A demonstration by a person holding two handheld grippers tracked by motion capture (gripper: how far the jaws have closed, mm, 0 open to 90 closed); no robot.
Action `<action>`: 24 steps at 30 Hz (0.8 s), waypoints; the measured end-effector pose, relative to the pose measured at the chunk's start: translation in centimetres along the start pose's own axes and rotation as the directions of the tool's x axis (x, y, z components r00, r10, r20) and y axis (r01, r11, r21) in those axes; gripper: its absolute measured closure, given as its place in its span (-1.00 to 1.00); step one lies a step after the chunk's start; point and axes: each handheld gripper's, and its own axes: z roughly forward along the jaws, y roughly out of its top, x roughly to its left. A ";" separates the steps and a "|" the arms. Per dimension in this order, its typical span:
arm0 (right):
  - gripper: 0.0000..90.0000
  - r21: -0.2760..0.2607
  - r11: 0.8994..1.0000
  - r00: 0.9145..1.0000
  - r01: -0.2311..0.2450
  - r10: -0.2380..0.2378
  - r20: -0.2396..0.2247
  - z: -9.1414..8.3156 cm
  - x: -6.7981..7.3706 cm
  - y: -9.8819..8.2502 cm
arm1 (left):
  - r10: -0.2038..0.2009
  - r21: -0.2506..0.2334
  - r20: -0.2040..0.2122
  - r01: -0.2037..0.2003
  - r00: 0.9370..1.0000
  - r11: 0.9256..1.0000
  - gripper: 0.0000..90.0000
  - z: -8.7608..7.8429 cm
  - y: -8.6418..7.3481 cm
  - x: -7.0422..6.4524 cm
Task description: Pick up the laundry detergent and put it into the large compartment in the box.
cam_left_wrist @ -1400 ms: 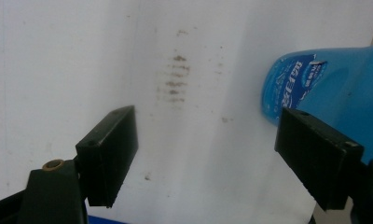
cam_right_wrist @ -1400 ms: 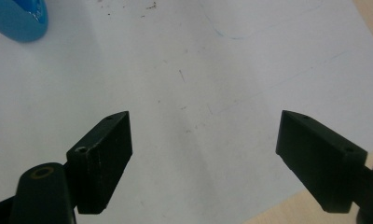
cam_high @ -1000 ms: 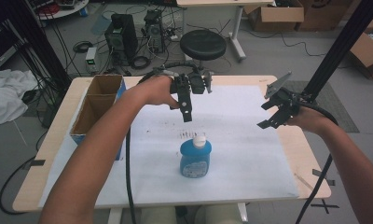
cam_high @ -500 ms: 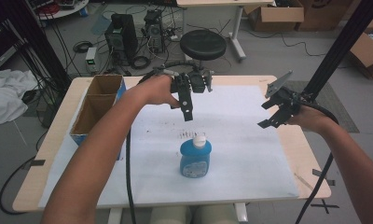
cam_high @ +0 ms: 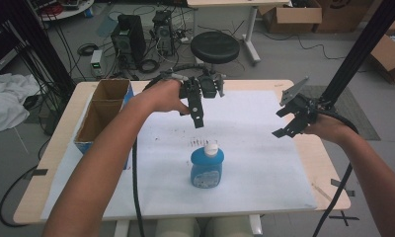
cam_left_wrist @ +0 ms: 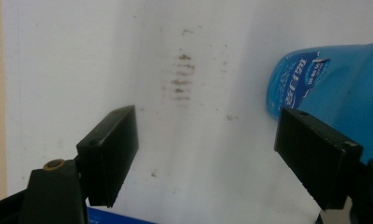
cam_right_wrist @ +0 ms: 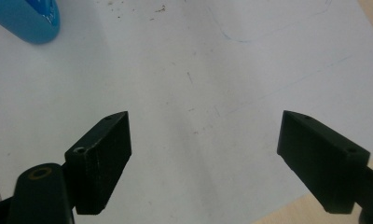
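I have the blue bottle (cam_high: 207,168) with its white cap standing upright on the white sheet (cam_high: 255,163) that covers the middle of the table (cam_high: 62,143), toward my side of it. My left gripper (cam_high: 198,120) hangs above the sheet just beyond the bottle, pointing down, and its jaws are spread wide with nothing between them; in the left gripper view I see the bottle (cam_left_wrist: 334,88) just past the tip of one jaw, apart from it, with a patch of dark smudges (cam_left_wrist: 181,77) on the sheet ahead. My right gripper (cam_high: 290,117) sits well off to the right of the bottle, over the sheet's right edge, and its jaws are also parted and empty; in the right gripper view the bottle's blue base (cam_right_wrist: 28,18) sits far off in the upper corner. A cardboard box (cam_high: 102,116) with two open compartments rests at the table's left side.
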 end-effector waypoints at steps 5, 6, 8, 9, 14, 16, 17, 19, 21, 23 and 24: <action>-0.62 -0.010 1.000 1.000 0.003 -0.003 0.003 -0.2 0.1 0.0 | -0.009 -0.006 0.002 0.009 1.000 1.000 -0.51 -0.3 0.0 -0.1; -0.62 -0.010 1.000 1.000 0.005 -0.005 0.002 -0.2 0.2 0.0 | -0.009 -0.009 0.005 0.009 1.000 1.000 -0.51 -0.3 0.0 -0.1; -0.62 -0.011 1.000 1.000 0.007 -0.007 0.002 -0.2 0.2 0.0 | -0.009 -0.017 0.007 0.009 1.000 1.000 -0.51 -0.4 0.0 -0.2; -0.62 -0.008 1.000 1.000 0.008 -0.008 0.000 -0.2 0.3 0.0 | -0.009 -0.016 0.009 0.009 1.000 1.000 -0.51 -0.5 0.0 -0.2; -0.62 -0.010 1.000 1.000 0.010 -0.010 0.003 -0.2 0.3 0.0 | -0.013 -0.019 0.007 0.013 1.000 1.000 -0.51 -0.8 -0.2 -0.4; -0.62 -0.012 1.000 1.000 0.011 -0.011 0.001 -0.3 0.4 -0.1 | -0.015 -0.024 0.009 0.015 1.000 1.000 -0.51 -1.0 -0.3 -0.5; -0.62 -0.012 1.000 1.000 0.011 -0.011 0.001 -0.3 0.4 -0.1 | -0.017 -0.026 0.008 0.017 1.000 0.999 -0.51 -1.1 -0.4 -0.5; -0.63 -0.012 1.000 1.000 0.012 -0.012 0.001 -0.2 0.5 0.0 | -0.017 -0.022 0.004 0.017 1.000 1.000 -0.51 -1.4 -0.6 -0.8; -0.63 -0.013 1.000 1.000 0.018 -0.018 -0.002 -0.1 0.6 0.0 | -0.013 -0.029 0.005 0.014 1.000 0.999 -0.51 -1.7 -0.7 -1.1; -0.63 -0.011 1.000 1.000 0.016 -0.016 -0.003 0.0 0.6 0.0 | -0.010 -0.037 0.006 0.010 1.000 0.999 -0.51 -2.0 -0.7 -1.4; -0.63 -0.012 1.000 1.000 0.016 -0.016 -0.005 0.1 0.6 0.0 | -0.006 -0.040 0.008 0.007 1.000 0.999 -0.51 -2.2 -0.8 -1.6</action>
